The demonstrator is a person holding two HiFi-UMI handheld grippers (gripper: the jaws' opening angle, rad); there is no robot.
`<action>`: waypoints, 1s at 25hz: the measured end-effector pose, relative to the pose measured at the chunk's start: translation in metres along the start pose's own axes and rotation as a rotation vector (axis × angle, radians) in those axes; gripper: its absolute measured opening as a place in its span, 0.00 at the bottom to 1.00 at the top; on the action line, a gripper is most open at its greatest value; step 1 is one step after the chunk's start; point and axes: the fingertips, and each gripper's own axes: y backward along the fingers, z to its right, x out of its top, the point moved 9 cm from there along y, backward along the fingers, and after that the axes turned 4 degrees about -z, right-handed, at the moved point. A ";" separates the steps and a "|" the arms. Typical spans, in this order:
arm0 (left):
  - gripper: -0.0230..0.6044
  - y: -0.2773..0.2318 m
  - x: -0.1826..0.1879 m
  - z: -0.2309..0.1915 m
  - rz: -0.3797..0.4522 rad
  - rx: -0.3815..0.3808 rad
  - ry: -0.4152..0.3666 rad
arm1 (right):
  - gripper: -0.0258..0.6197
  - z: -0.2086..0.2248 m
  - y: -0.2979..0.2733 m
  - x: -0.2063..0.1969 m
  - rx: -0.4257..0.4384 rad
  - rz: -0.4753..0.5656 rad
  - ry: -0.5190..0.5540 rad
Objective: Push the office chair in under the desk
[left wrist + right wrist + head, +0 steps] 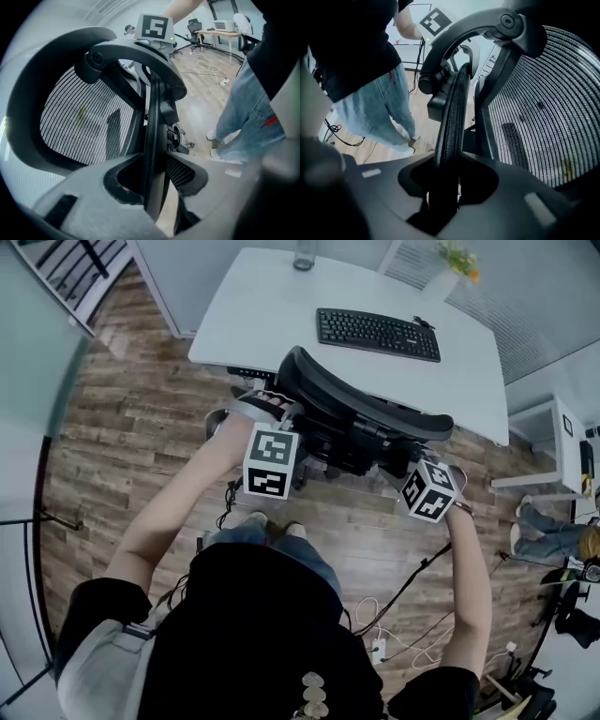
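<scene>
The black office chair [361, 418] stands with its mesh back against the front edge of the white desk [262, 306]; its seat is hidden below. My left gripper [279, 418] grips the left side of the chair back. In the left gripper view the left gripper [154, 165] is shut on the black rim of the chair back [151, 140]. My right gripper [405, 465] holds the right side. In the right gripper view the right gripper [447, 161] is shut on the ribbed edge of the chair back [452, 122].
A black keyboard [378, 334], a glass [304, 254] and a small potted plant [452, 268] sit on the desk. A white side cabinet [548, 442] stands to the right. Cables and a power strip [380, 645] lie on the wooden floor behind me. A seated person [553, 532] is at far right.
</scene>
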 end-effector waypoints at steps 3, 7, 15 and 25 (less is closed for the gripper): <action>0.28 -0.004 0.009 -0.003 -0.016 -0.010 0.021 | 0.23 0.007 0.001 -0.011 0.005 0.009 0.029; 0.28 -0.009 0.021 -0.004 -0.036 -0.013 0.053 | 0.23 0.014 0.001 -0.024 0.009 0.020 0.072; 0.28 -0.006 0.025 -0.001 -0.057 0.000 0.087 | 0.23 0.016 0.003 -0.027 0.003 0.026 0.111; 0.29 -0.005 0.024 0.002 -0.030 0.044 0.074 | 0.26 0.014 0.003 -0.027 -0.054 0.032 0.121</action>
